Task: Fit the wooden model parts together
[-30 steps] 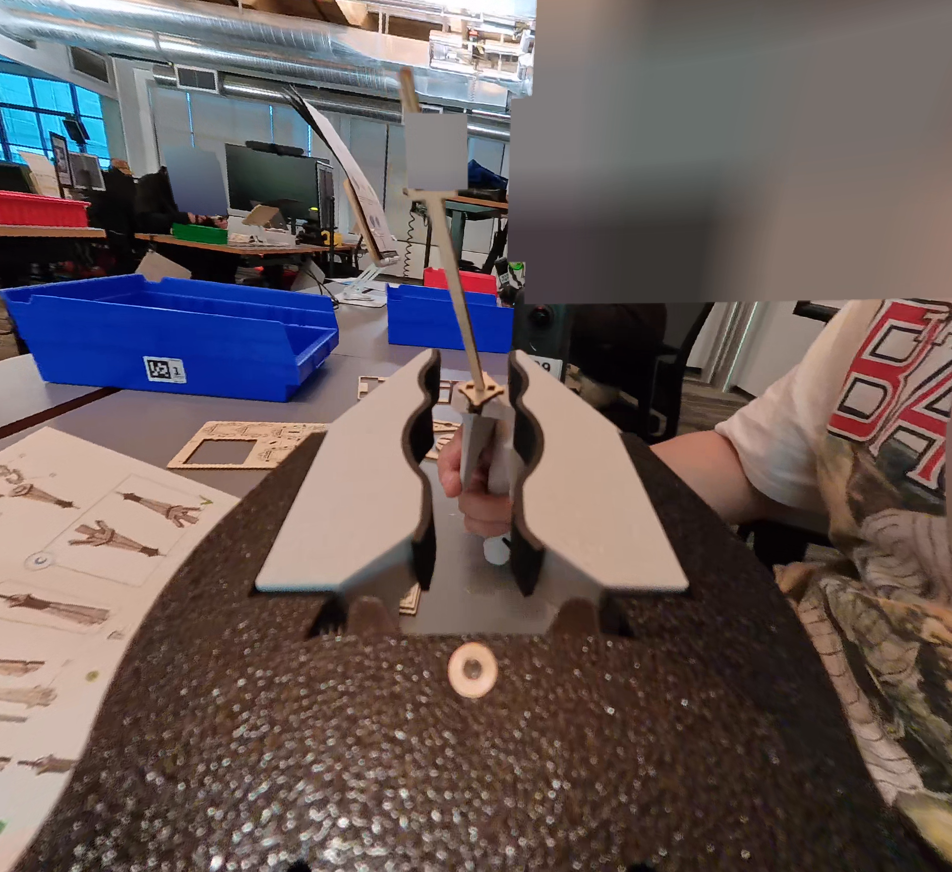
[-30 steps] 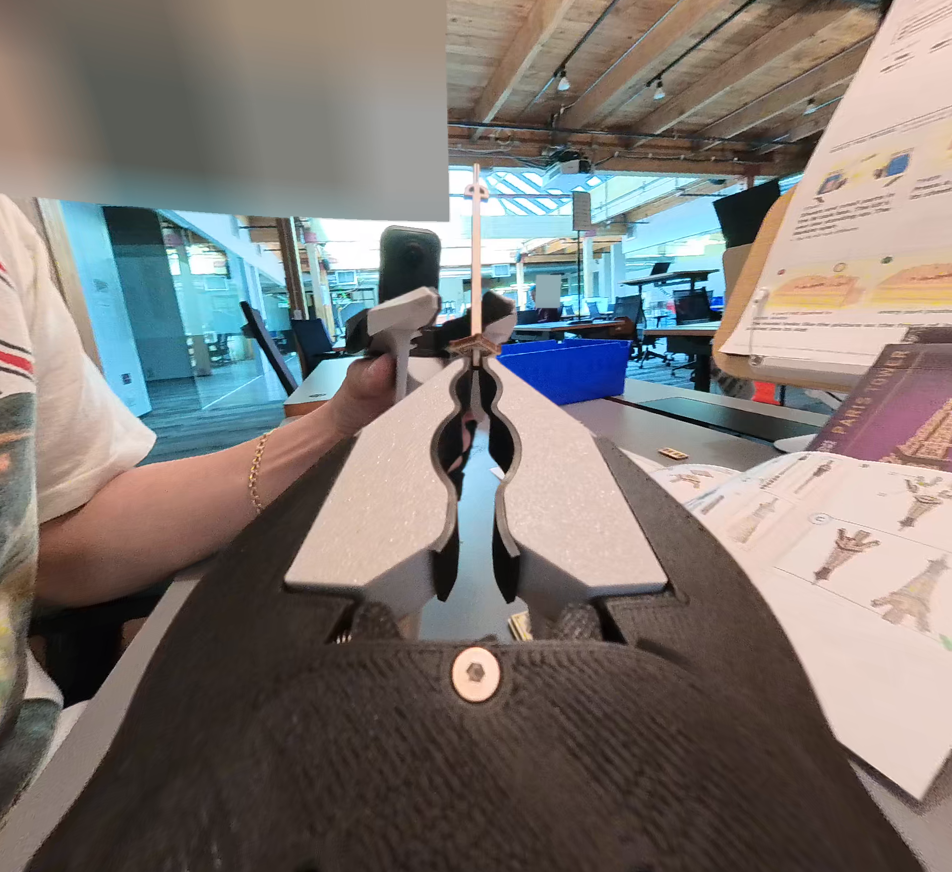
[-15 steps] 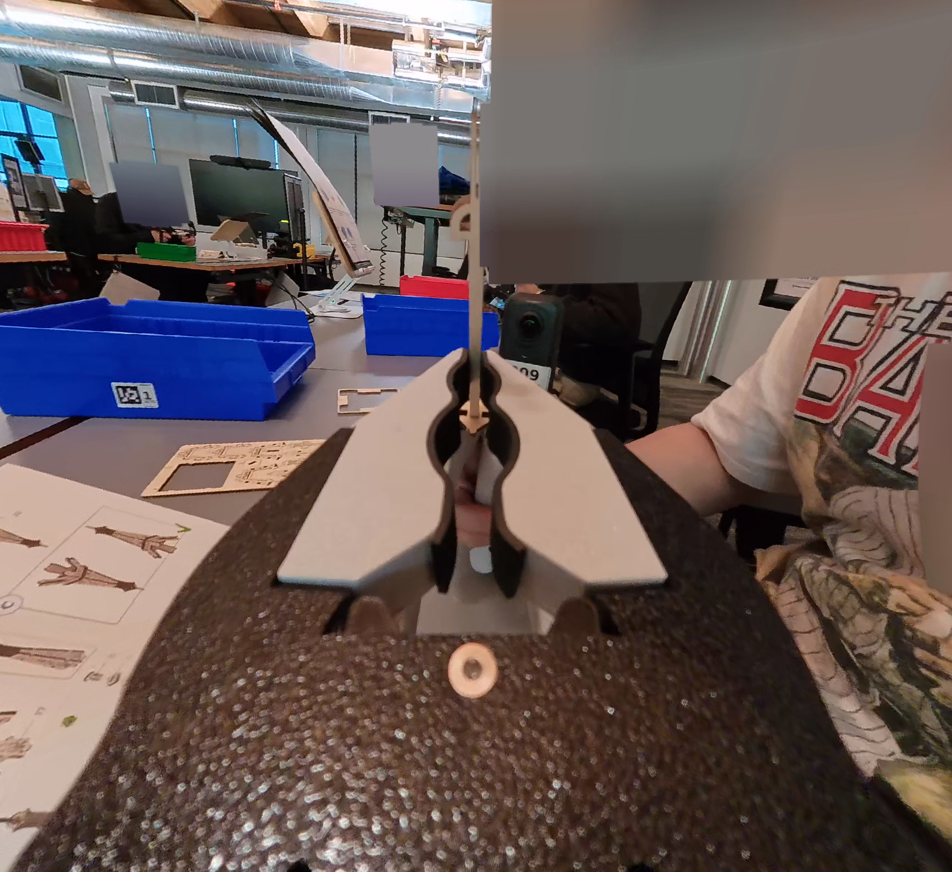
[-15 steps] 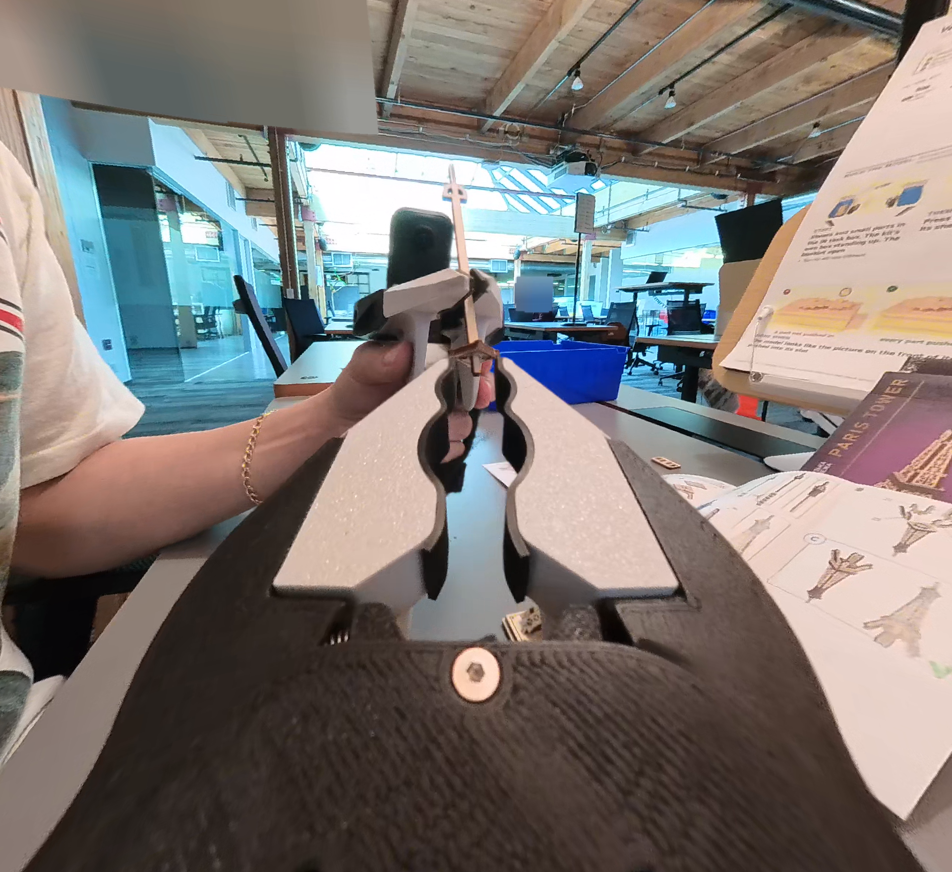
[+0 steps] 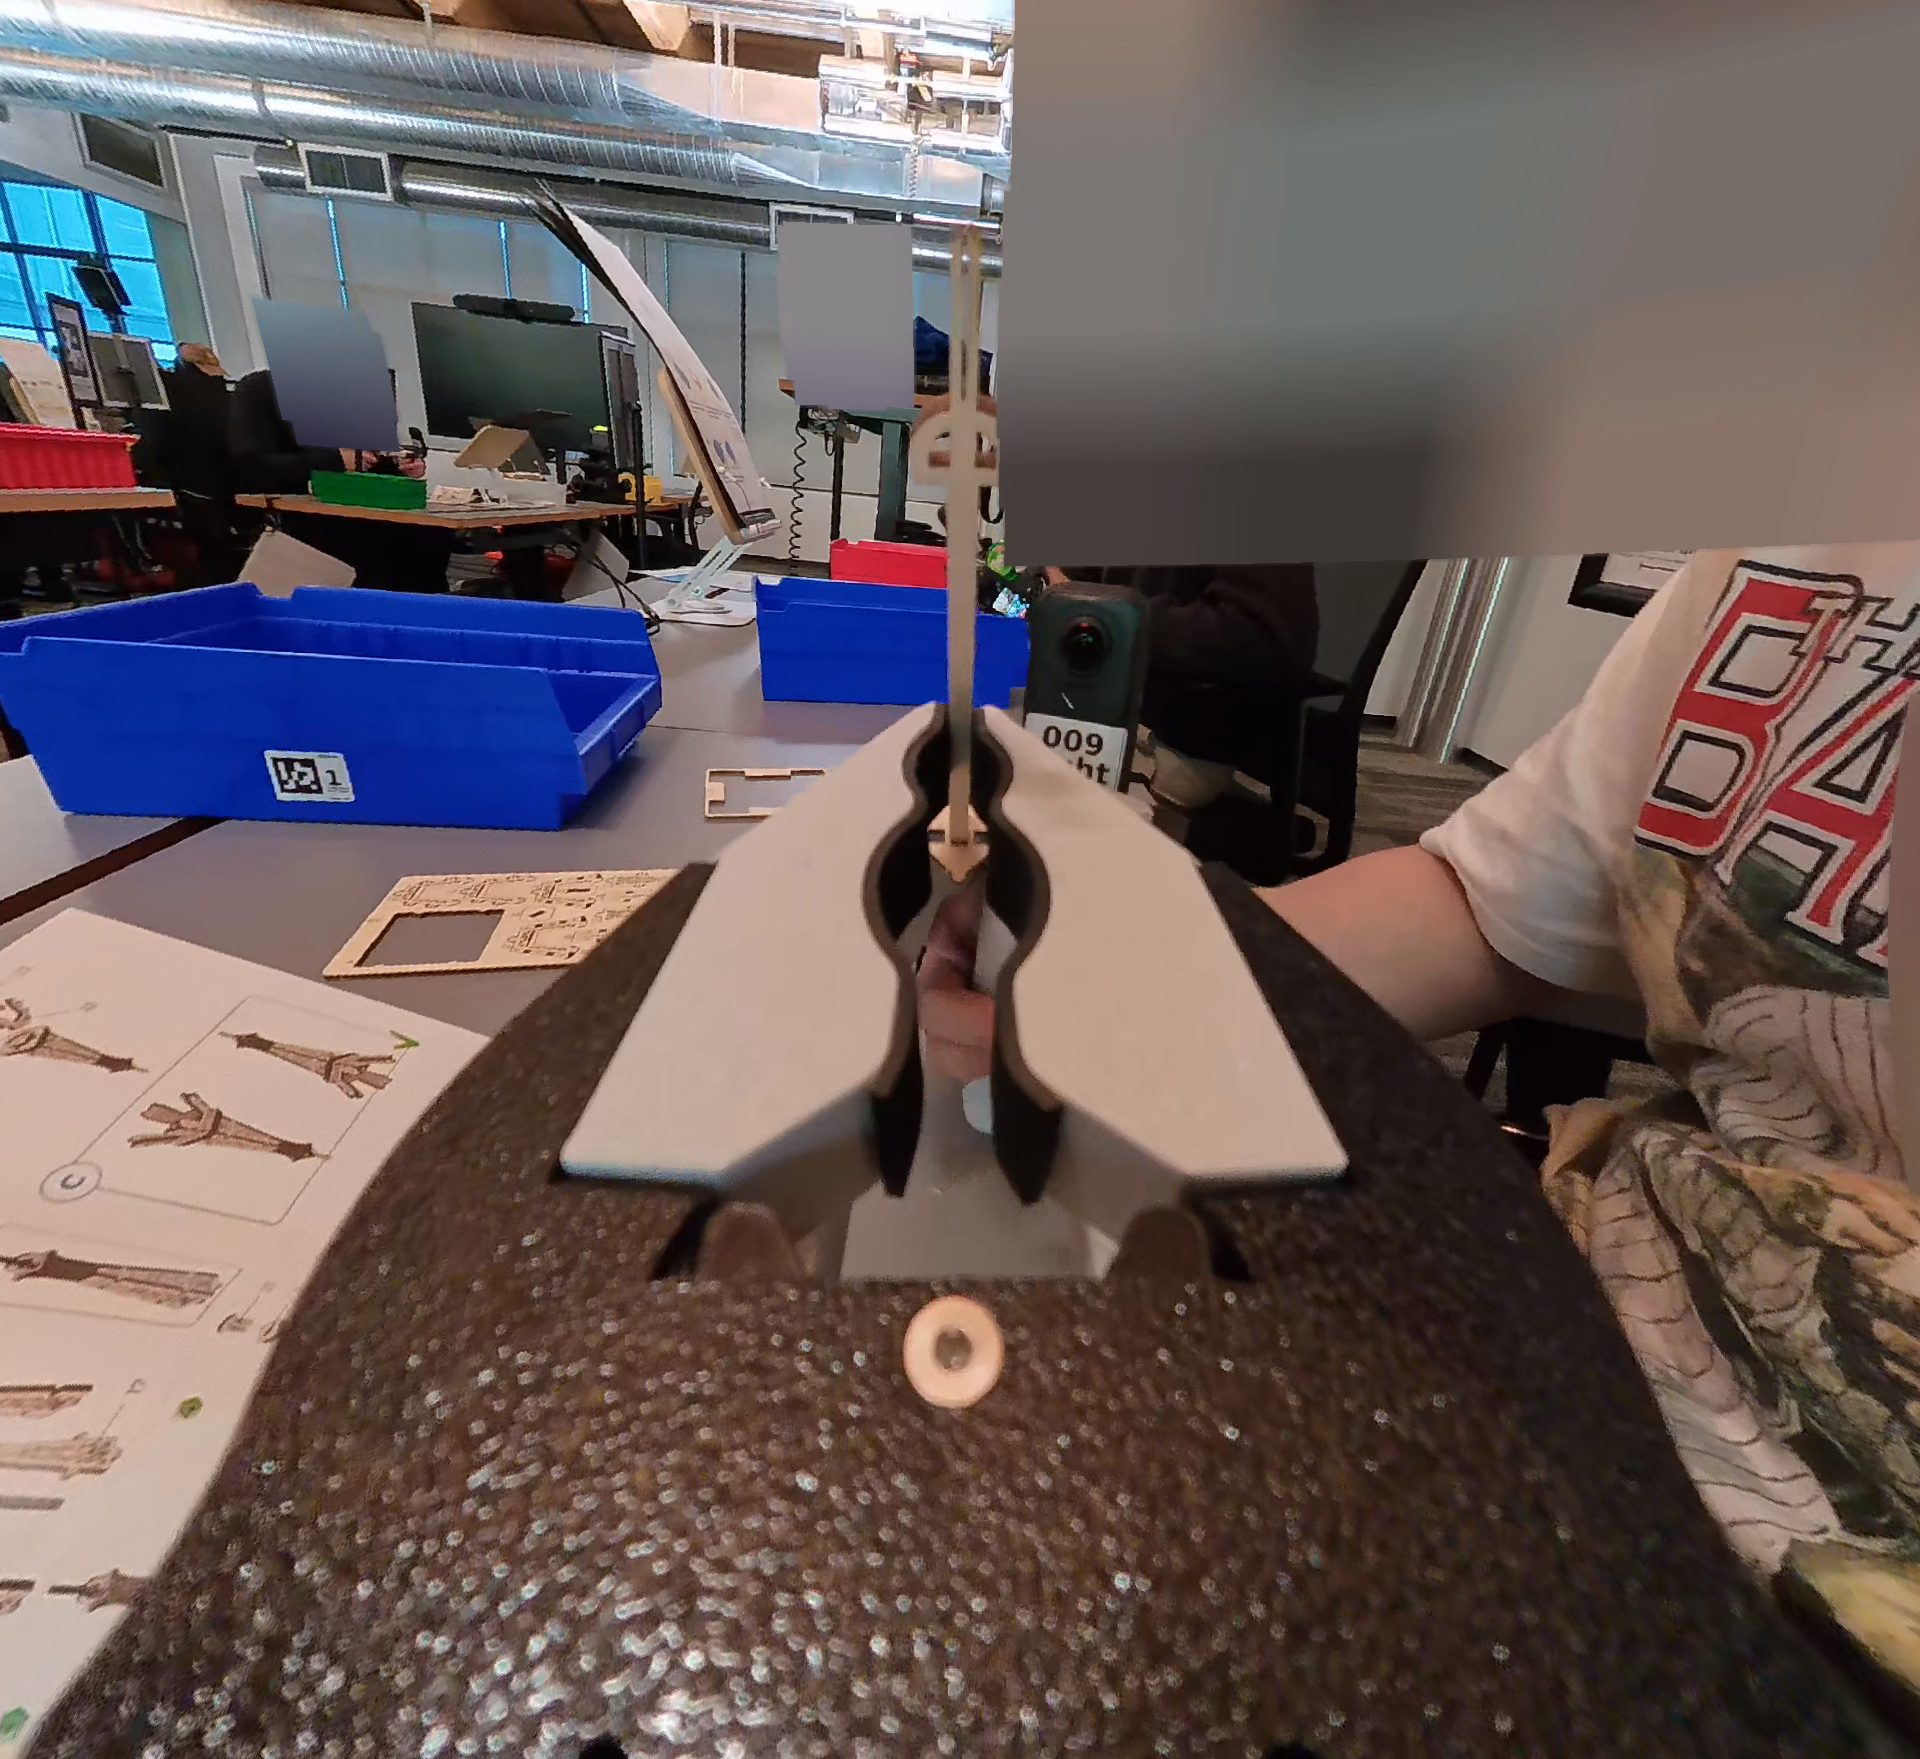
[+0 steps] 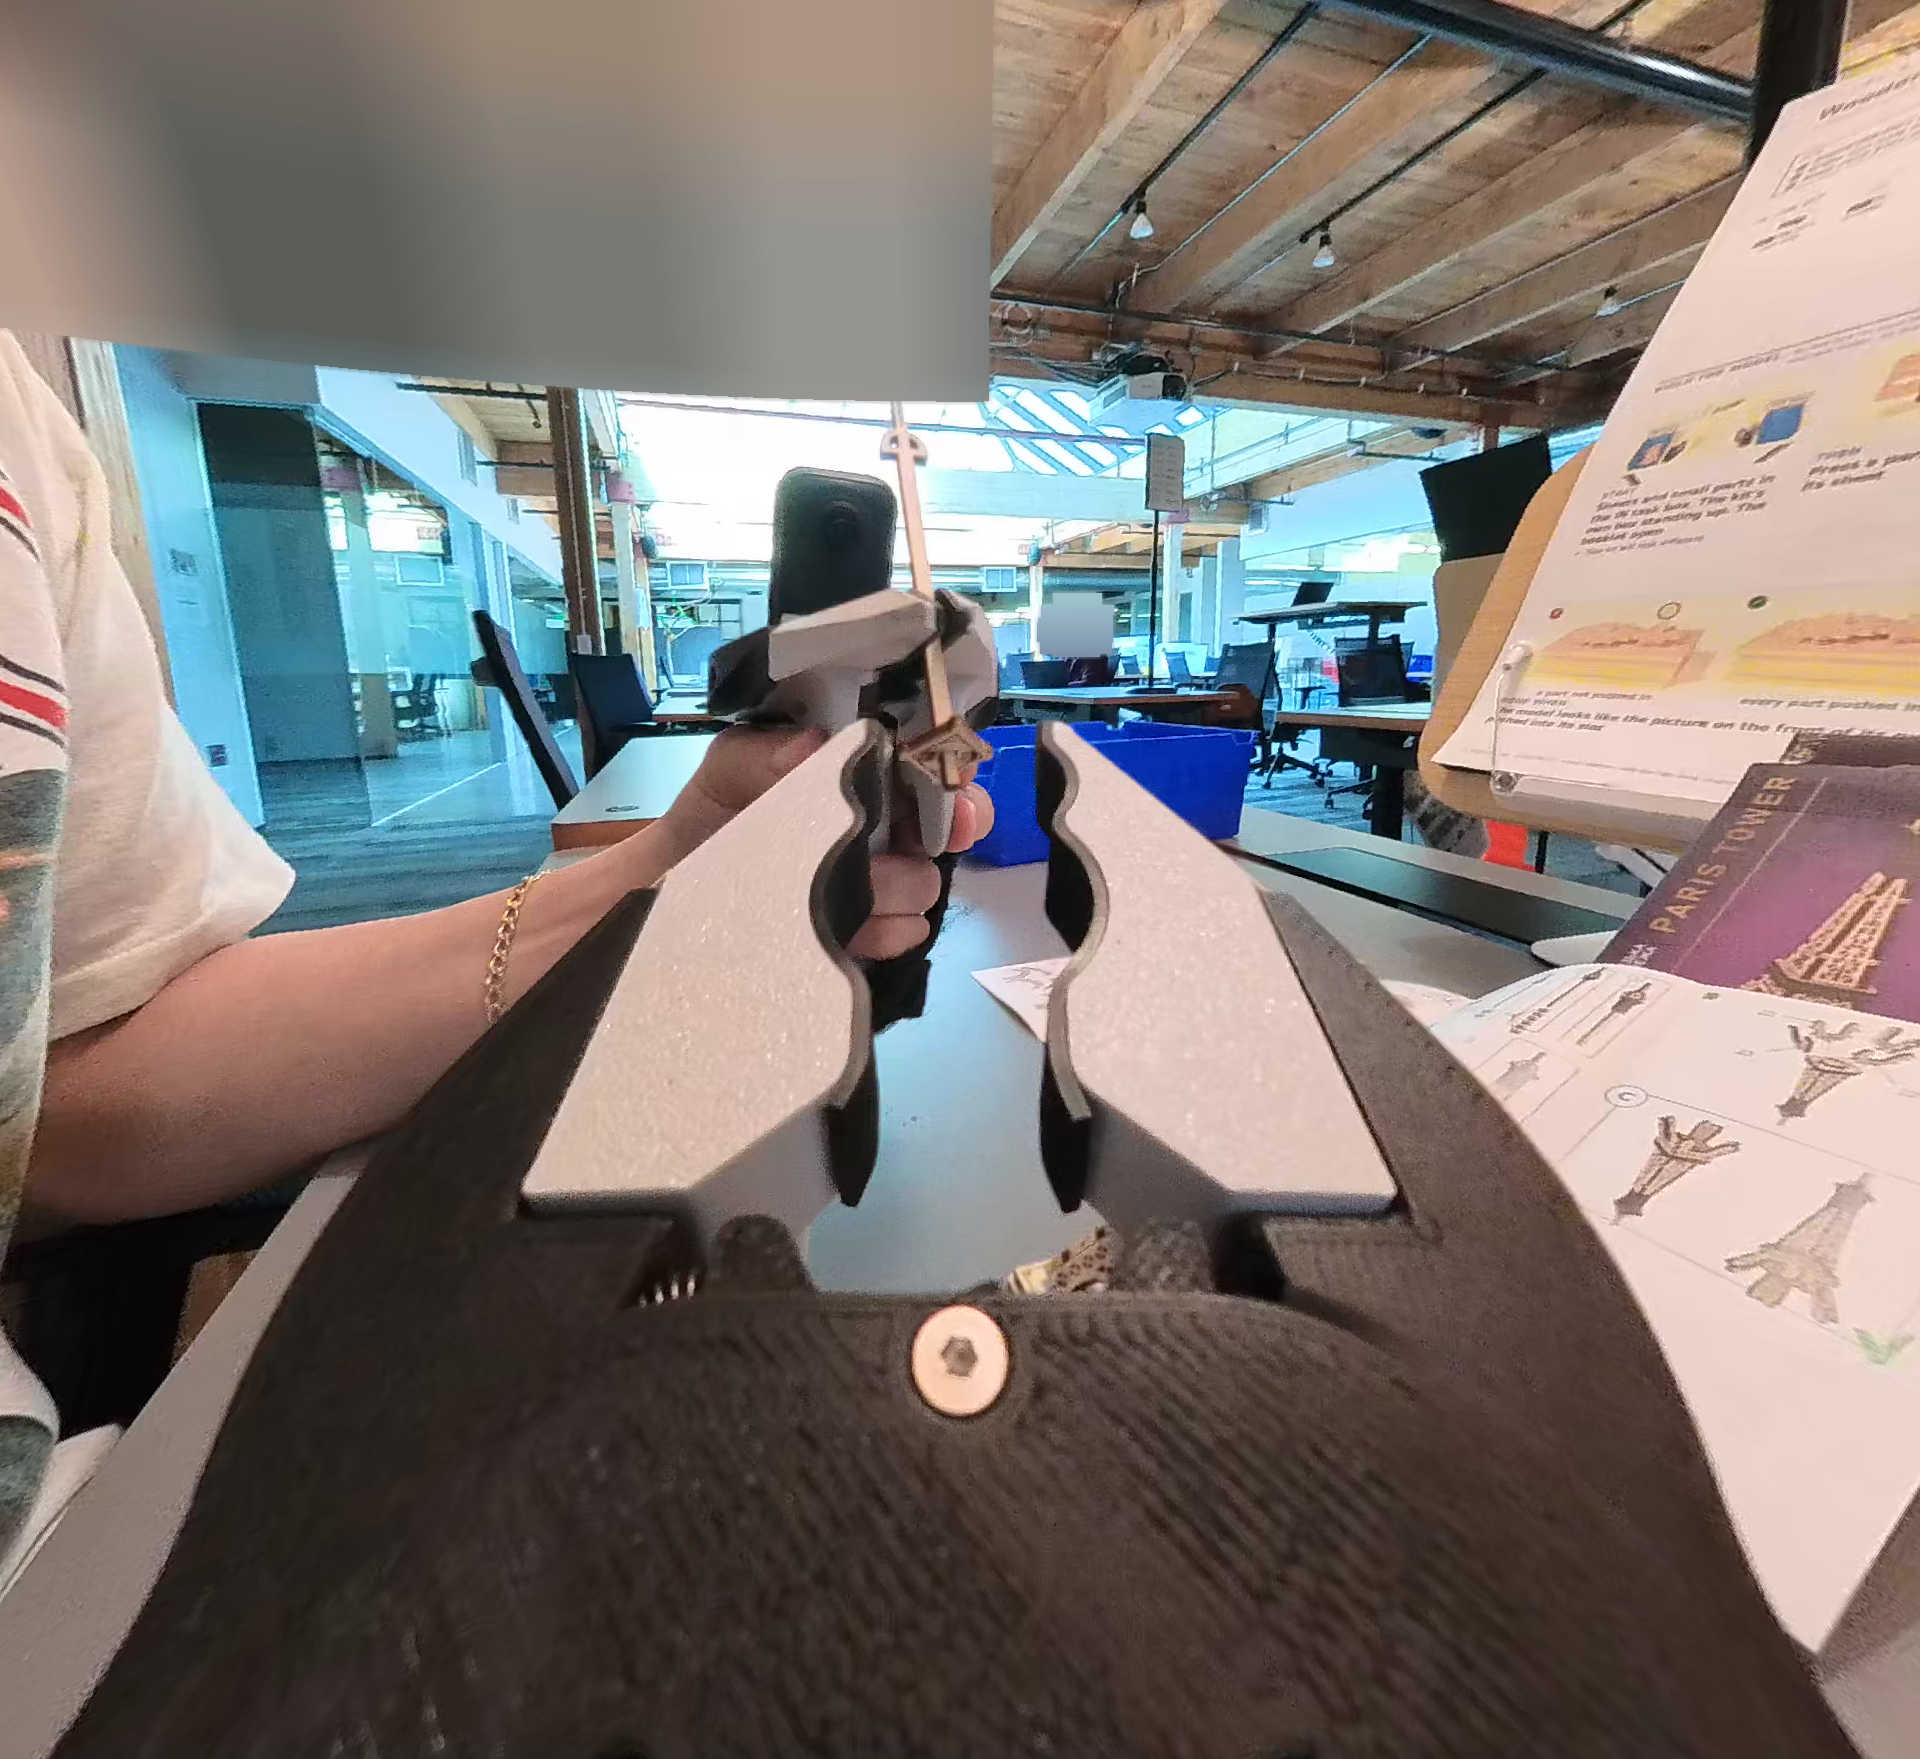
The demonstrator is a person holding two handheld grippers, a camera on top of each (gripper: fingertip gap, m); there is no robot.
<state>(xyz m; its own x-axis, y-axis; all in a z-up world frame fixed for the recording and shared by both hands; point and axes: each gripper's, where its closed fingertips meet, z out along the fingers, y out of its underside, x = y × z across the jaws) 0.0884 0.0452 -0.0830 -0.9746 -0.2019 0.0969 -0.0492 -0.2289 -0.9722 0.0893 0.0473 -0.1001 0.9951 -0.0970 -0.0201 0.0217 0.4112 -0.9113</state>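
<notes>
A thin wooden spire part point(image 5: 964, 566) with a small diamond-shaped base stands upright, pinched between my left gripper's point(image 5: 961, 722) fingertips. In the right wrist view the same spire point(image 6: 914, 546) leans slightly left in the left gripper point(image 6: 925, 639), which a hand holds a short way ahead. My right gripper point(image 6: 954, 748) is open and empty, with its jaws on either side of the spire's base and not touching it. In the left wrist view, only the right gripper's camera body point(image 5: 1086, 660) shows behind my fingers.
On the grey table point(image 5: 260, 868) lie a punched-out wooden sheet point(image 5: 499, 914), a small wooden frame point(image 5: 764, 790) and an instruction sheet point(image 5: 156, 1138). Two blue bins point(image 5: 312, 691) point(image 5: 873, 639) stand behind. A purple kit box point(image 6: 1787, 888) and a paper stand point(image 6: 1714, 514) are on the right. Less than 4 cm separates the two grippers' tips.
The spire has passed from right gripper to left. The left gripper, open a second ago, closed on it. The right gripper, shut on it before, has opened and let go.
</notes>
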